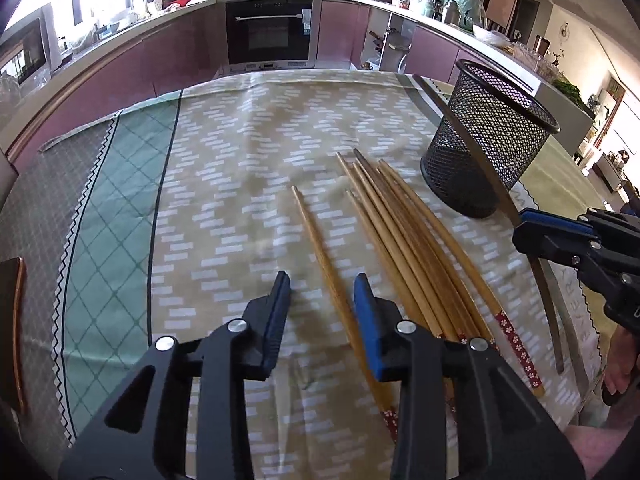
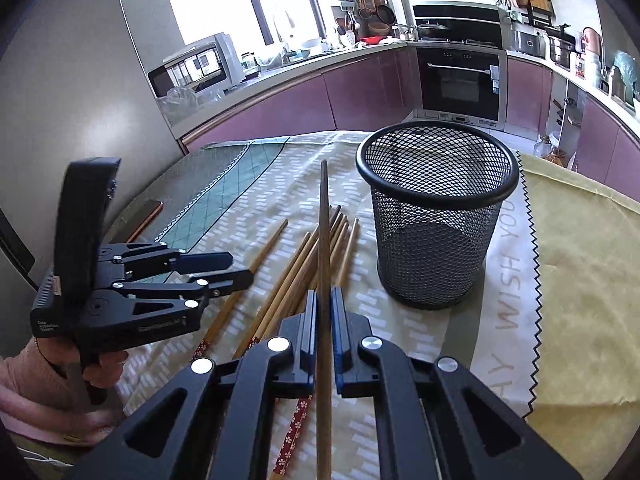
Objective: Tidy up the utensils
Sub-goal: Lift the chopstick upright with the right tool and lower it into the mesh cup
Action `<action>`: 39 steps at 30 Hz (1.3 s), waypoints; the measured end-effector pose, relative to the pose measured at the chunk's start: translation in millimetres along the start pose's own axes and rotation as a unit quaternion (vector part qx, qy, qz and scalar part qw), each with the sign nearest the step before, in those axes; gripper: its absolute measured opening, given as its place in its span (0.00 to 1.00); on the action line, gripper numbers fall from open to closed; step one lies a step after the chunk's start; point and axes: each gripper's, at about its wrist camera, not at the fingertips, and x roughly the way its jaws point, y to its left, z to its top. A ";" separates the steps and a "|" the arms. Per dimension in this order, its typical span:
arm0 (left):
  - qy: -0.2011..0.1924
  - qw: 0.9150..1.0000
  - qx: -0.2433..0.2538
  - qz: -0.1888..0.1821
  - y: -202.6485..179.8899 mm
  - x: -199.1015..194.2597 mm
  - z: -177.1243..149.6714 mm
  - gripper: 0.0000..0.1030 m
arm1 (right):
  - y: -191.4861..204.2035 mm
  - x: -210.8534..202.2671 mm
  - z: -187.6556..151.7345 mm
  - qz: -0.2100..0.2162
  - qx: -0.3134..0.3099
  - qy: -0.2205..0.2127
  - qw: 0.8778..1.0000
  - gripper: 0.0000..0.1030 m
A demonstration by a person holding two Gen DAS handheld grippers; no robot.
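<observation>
With our right gripper (image 2: 325,312) we hold one chopstick (image 2: 324,240) clamped between its fingers, its long axis pointing toward the worktop's far edge, just left of the mesh holder (image 2: 436,216). Our left gripper (image 1: 322,296) stands partly open and empty over a single chopstick (image 1: 320,240), beside the bundle (image 1: 400,224). Only the right view shows the holder's empty inside.

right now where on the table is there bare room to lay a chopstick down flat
Free: the cloth left of the lone chopstick, across to the green checked band, and the far strip beyond the chopstick bundle. Crowded: between the bundle and the mesh holder, where the right gripper holds one chopstick.
</observation>
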 end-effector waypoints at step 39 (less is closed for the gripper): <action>-0.238 0.953 0.002 -0.188 -33.1 -165.6 135.6 0.07 | -36.8 -115.1 94.3 -0.031 -0.007 -0.202 0.979 0.06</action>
